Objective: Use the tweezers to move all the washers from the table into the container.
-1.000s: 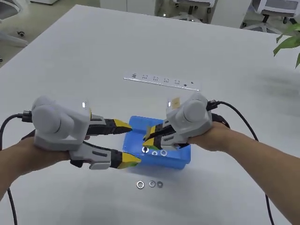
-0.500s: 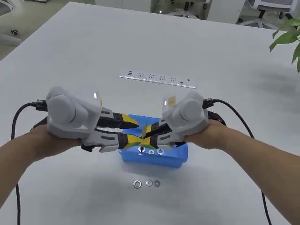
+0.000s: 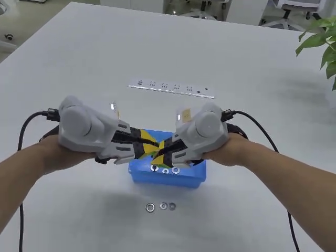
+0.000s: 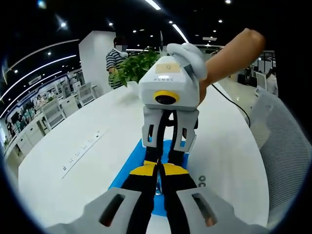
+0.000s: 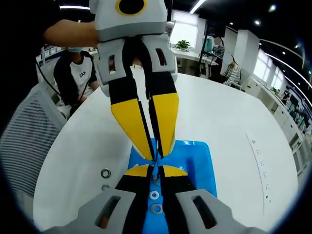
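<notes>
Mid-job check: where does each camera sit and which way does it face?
Head view: on the headset, looking down at the blue container; both forearms, the left hand-held gripper and right hand-held gripper show.
Left gripper view: rides the left one, faces the right one; own jaws show.
Right gripper view: the reverse.
All three share the container.

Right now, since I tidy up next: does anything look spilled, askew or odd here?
Nothing spilled or damaged. Three washers lie on the table outside the blue container; the left gripper and right gripper meet tongs to tongs above it.
</notes>
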`<control>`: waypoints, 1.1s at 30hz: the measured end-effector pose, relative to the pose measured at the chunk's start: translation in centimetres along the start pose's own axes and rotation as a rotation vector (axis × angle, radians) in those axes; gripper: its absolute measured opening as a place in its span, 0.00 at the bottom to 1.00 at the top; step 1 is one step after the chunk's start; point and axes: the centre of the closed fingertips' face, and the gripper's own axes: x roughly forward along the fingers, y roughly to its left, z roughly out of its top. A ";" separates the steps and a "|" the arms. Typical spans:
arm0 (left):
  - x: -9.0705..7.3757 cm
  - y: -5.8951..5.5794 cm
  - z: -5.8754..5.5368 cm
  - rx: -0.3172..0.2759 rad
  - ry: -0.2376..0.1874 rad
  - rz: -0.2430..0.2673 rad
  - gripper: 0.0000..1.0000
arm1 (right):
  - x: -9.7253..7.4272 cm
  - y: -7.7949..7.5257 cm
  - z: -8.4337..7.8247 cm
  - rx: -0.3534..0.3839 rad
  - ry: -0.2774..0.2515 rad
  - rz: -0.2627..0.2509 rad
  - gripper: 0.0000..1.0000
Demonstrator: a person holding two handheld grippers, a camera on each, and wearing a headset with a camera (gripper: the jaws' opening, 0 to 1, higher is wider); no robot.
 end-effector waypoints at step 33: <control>-1.2 -0.5 3.0 0.000 -0.034 -0.003 0.05 | -3.1 0.1 0.9 0.040 -0.009 -0.067 0.24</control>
